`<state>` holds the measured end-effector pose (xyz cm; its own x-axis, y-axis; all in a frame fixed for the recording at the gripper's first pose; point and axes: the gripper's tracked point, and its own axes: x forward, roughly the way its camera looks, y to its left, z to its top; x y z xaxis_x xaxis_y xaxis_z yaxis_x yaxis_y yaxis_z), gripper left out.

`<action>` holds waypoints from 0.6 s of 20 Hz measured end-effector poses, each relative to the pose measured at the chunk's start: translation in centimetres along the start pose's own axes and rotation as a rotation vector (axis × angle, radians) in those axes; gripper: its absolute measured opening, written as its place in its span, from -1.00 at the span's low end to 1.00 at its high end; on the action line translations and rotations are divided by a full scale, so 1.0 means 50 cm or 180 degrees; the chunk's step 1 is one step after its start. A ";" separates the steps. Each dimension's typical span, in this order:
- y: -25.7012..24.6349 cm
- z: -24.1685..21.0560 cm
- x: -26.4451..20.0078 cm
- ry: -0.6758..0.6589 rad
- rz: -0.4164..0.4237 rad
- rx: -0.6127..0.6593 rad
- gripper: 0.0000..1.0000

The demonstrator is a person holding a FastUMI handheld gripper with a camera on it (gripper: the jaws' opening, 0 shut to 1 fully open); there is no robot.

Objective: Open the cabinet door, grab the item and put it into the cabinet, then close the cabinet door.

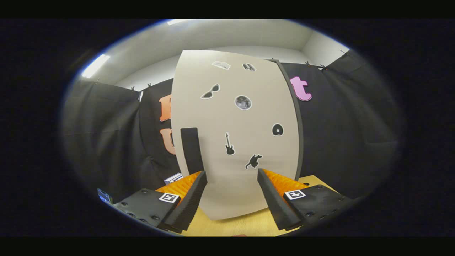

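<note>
The gripper (231, 185) has its fingers spread wide, empty. Dead ahead at twelve o'clock stands the tall beige sticker-covered cabinet door (234, 142), shut on the wooden table (234, 225); its dark upright handle (192, 149) sits at eleven o'clock

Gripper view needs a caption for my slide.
Open gripper faces the closed, sticker-covered cabinet door, near its dark handle.

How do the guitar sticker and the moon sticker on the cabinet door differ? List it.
The guitar sticker is a thin upright black silhouette; the moon sticker is a round grey disc with a white rim. The guitar sits lower, nearer the open gripper; the moon sits higher. Both lie flat on the beige cabinet door.
</note>
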<state>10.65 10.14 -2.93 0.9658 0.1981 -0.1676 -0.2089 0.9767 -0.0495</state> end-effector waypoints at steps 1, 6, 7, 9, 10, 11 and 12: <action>0.012 0.005 0.016 -0.0019 -0.0008 -0.0033 0.85; 0.035 0.011 0.068 -0.0043 0.0000 -0.0104 0.84; 0.039 0.010 0.077 -0.0036 -0.0005 -0.0112 0.84; 0.046 0.006 0.090 -0.0003 -0.0001 -0.0121 0.84; 0.049 0.008 0.095 -0.0004 -0.0007 -0.0125 0.84; 0.050 0.009 0.099 -0.0003 -0.0023 -0.0133 0.84; 0.052 0.009 0.102 0.0010 -0.0036 -0.0139 0.84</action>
<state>15.12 13.72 -3.48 0.9676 0.1868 -0.1697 -0.2046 0.9743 -0.0942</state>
